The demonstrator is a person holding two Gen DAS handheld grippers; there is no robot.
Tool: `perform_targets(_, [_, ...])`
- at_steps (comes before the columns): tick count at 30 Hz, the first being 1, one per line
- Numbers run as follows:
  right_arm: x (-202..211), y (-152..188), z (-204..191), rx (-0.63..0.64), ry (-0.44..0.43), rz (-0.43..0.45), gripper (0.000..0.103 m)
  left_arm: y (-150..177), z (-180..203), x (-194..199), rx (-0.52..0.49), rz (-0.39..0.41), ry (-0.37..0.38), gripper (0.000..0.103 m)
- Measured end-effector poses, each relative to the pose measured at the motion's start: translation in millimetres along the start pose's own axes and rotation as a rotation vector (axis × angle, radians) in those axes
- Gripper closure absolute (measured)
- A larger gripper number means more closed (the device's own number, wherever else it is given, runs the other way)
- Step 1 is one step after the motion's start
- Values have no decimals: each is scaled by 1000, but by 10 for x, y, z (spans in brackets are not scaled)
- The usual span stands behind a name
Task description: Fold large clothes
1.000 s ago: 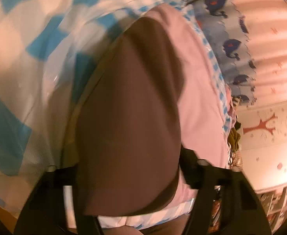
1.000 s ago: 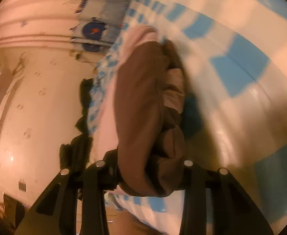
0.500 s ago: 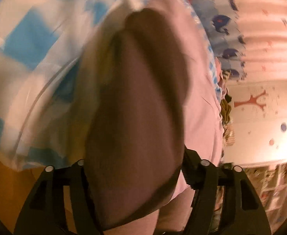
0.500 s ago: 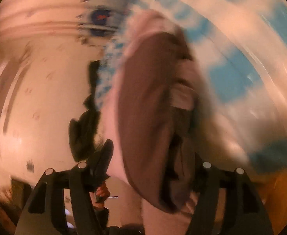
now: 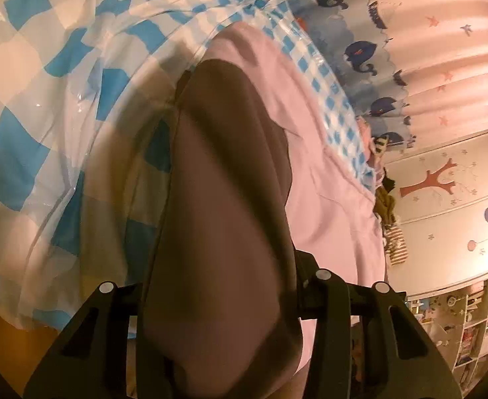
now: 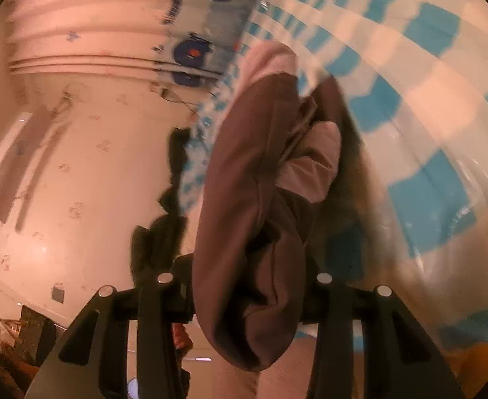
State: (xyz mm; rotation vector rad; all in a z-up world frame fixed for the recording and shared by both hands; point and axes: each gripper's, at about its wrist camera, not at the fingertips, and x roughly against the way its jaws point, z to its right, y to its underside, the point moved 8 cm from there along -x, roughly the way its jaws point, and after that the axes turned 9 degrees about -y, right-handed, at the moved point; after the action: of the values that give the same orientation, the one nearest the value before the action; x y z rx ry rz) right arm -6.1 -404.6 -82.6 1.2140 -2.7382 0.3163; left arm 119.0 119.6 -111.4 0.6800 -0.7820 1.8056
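The left tool (image 5: pixel 224 302) is closing with a thick fold of the brown garment (image 5: pixel 230 179) between its jaws. The right tool (image 6: pixel 244 296) is closing too, around the bunched brown garment (image 6: pixel 253 199); whether its pads press the cloth is hard to tell in the blur. The garment lies over a pink cloth (image 5: pixel 327 179) on the blue-checked cover (image 5: pixel 44 106) of the worktop. Far right hangs a whale-print curtain (image 5: pixel 360 53).

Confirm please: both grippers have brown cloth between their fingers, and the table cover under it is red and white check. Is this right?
Not quite. The table cover is blue and white check, not red, as the left wrist view shows. The rest holds: the brown cloth sits between the closing jaws of the left gripper and the right gripper.
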Motion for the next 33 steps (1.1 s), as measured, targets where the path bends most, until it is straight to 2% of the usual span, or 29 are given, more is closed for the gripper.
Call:
perform_targets(1, [24, 40, 145, -11, 59, -20, 58, 14, -63, -42, 17, -11, 1, 64])
perform_targets(3, [142, 109, 308, -15, 121, -14, 53, 70, -196, -119, 62, -33, 38, 55])
perform_targets(4, [206, 116, 330, 5, 157, 8, 52, 101, -260, -110, 99, -28, 68, 50])
perform_targets(5, [314, 112, 283, 75, 235, 55, 50, 139, -312, -107, 111, -23, 77, 43])
perform_targets(7, [462, 36, 44, 235, 386, 145, 50, 171, -337, -77, 139, -5, 86, 30])
perform_targets(8, [494, 5, -91, 300, 427, 180, 48, 188, -337, -50, 149, 15, 97, 24])
perform_targets(10, [372, -60, -528, 454, 435, 207, 43, 238, -326, -52, 146, 25, 105, 21])
perform_targets(11, [252, -56, -682, 510, 436, 184, 35, 263, -305, -75, 146, 19, 112, 20])
perform_targets(12, [59, -42, -804, 566, 446, 148, 34, 293, -305, -92, 146, 15, 117, 20])
perform_targets(14, [-573, 39, -1049, 697, 478, 31, 34, 328, -230, -155, 152, 23, 106, 17])
perform_targets(16, [-1090, 188, -1100, 802, 516, -79, 34, 315, -220, -146, 179, 55, 92, 16])
perform_targets(18, [-1590, 253, -1019, 867, 573, -159, 34, 283, -229, -149, 222, 60, 110, 16])
perform_targets(21, [-2092, 244, -660, 842, 619, -243, 34, 313, -270, -145, 261, 59, 116, 16])
perform_targets(23, [-2295, 273, -372, 835, 689, -305, 30, 357, -298, -171, 270, 49, 99, 15])
perform_targets(25, [-2385, 309, -155, 839, 724, -344, 29, 393, -378, -212, 309, 27, 106, 15])
perform_targets(28, [-2280, 313, -267, 823, 701, -327, 29, 390, -449, -238, 356, 22, 107, 14])
perform_targets(30, [-2198, 406, -501, 886, 652, -297, 29, 375, -442, -263, 356, 31, 90, 14])
perform_targets(32, [-2219, 527, -602, 941, 650, -313, 29, 358, -408, -277, 353, 40, 88, 14])
perform_targets(33, [-2259, 584, -536, 951, 676, -348, 29, 353, -389, -287, 357, 39, 90, 14])
